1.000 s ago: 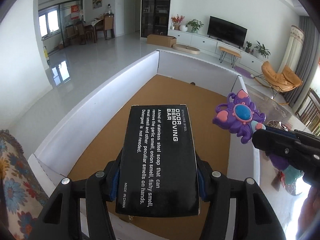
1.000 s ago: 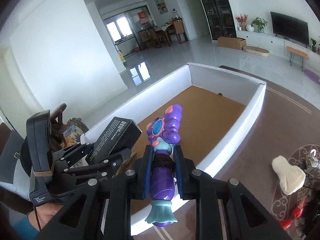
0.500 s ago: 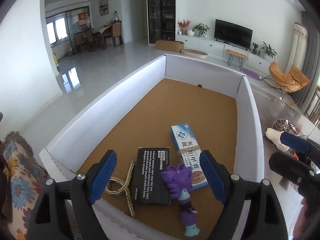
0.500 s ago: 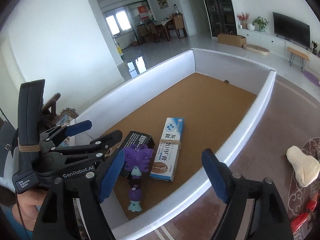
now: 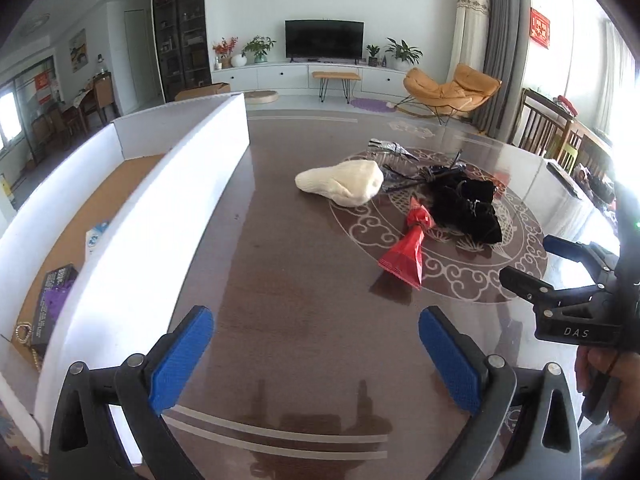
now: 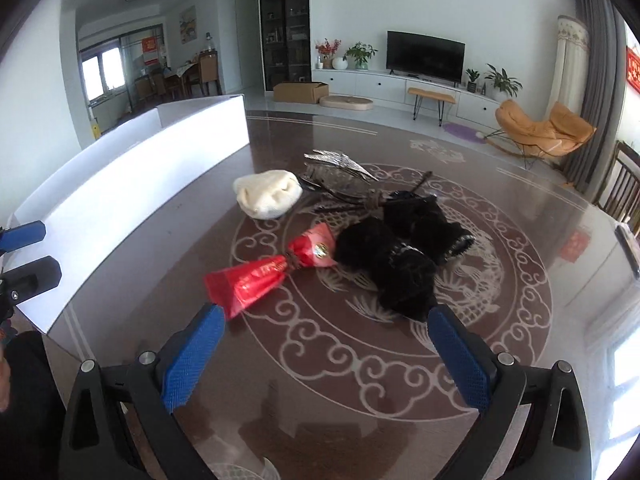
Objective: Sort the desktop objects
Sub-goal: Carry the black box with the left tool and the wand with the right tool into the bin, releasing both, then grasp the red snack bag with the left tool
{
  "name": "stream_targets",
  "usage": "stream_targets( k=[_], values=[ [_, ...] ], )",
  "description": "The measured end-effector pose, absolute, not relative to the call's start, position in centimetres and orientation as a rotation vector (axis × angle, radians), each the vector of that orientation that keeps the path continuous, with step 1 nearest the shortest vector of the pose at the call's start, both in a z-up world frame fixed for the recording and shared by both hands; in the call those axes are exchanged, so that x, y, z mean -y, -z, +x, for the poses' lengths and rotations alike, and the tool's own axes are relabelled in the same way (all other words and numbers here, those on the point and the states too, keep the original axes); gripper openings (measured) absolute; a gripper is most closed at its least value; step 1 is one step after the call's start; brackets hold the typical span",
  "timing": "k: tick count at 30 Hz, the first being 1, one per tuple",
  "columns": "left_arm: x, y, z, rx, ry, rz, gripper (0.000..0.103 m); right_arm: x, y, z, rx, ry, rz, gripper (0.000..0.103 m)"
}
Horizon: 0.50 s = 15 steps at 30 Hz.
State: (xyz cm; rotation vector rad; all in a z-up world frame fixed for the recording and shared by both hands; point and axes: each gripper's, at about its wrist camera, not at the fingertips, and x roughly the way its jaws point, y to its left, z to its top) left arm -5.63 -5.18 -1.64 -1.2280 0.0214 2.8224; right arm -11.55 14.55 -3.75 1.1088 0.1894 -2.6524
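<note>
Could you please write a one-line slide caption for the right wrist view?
Open right tongs face a red wrapped packet, black fuzzy bundle and cream pouch beside the white box.

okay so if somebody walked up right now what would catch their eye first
Probably the red foil packet lying mid-table, beside a black furry bundle and a cream knitted lump. Next, the big white box along the table's left edge, already holding a few things.

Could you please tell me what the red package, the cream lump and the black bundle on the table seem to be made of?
Red package: glossy film or foil, judging by its crinkles and sheen, pinched at a tie. Cream lump: soft matte knit or plush, apparently; its folds look rounded. Black bundle: fuzzy, light-absorbing fabric or fur, with small glinting trim; exact material unclear.
</note>
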Motion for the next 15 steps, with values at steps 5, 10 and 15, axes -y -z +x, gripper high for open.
stream_targets(
  k=[5,10,15],
  values=[
    [2.4,6.1,-7.4,-0.096,-2.712,-1.338,0.103,-18.4,5.8,-9.9,-0.227,2.664,1.226,0.102],
    [1.1,7.7,-8.1,-0.138,-2.647,-1.366,0.103,-18.7,7.2,-10.3,-0.203,2.642,1.320,0.102],
    [1.1,8.0,-8.3,-0.131,-2.646,-1.358,0.103,-19.0,7.4,-10.6,-0.145,2.645,1.358,0.103]
  ],
)
